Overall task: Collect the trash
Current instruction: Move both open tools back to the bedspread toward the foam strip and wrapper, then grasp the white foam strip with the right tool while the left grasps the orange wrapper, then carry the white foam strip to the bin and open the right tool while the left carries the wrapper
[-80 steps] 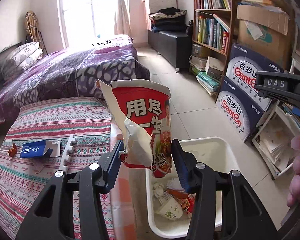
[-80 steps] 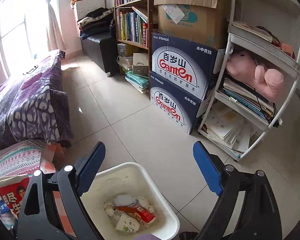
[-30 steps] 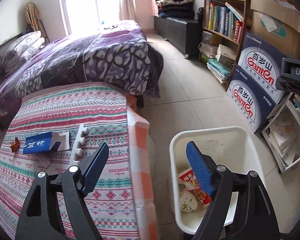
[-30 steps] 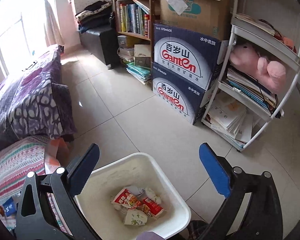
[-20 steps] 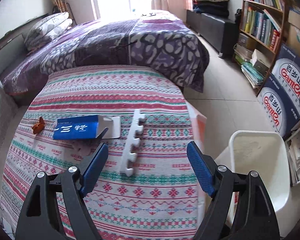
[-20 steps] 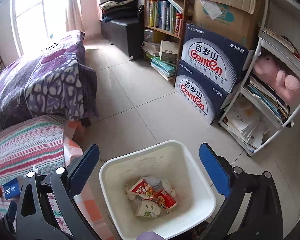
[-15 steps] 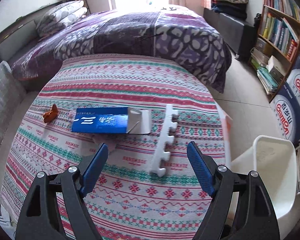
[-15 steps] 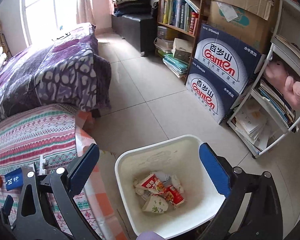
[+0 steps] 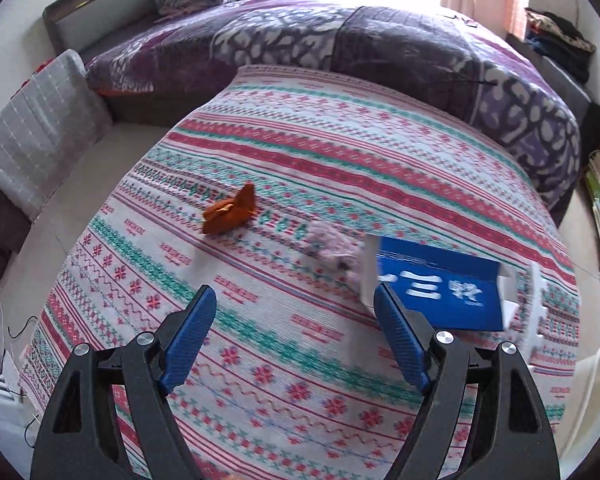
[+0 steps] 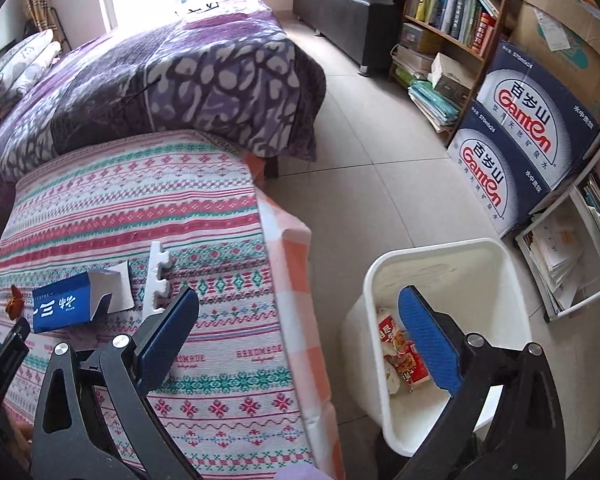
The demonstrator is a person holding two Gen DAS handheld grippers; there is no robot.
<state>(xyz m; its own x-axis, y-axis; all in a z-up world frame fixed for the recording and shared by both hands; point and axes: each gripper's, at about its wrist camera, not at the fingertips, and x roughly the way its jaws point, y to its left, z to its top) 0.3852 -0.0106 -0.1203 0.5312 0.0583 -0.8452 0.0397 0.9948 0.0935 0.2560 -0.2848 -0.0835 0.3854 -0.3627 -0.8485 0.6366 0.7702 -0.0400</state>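
The left gripper (image 9: 294, 326) has its jaws spread wide and empty, hanging above the patterned cloth of the table (image 9: 332, 152); the blue pad on its right side sits just at the near corner of the blue carton (image 9: 436, 292), which lies flat with one end flap open. Just beyond that corner is a small pale, fuzzy scrap (image 9: 332, 246), too blurred to name, and farther off toward the left an orange crumpled wrapper (image 9: 230, 210) lies by itself. The right gripper (image 10: 300, 328) is likewise released and holds nothing, poised over the gap between the table edge and the white bin (image 10: 384, 276) on the floor, which has a few red and white wrappers at its bottom. A white toothed foam strip (image 10: 154, 280) lies beside the carton's open flap. By my reading the step in hand is the reach for another piece of litter, and the task is partway along, with several pieces left on the cloth. The carton looks the likeliest target: the left jaws would need to shift rightward to straddle its narrow width, drop until the pads flank its sides, then clamp gently, since an empty carton may crush or skid on the cloth.
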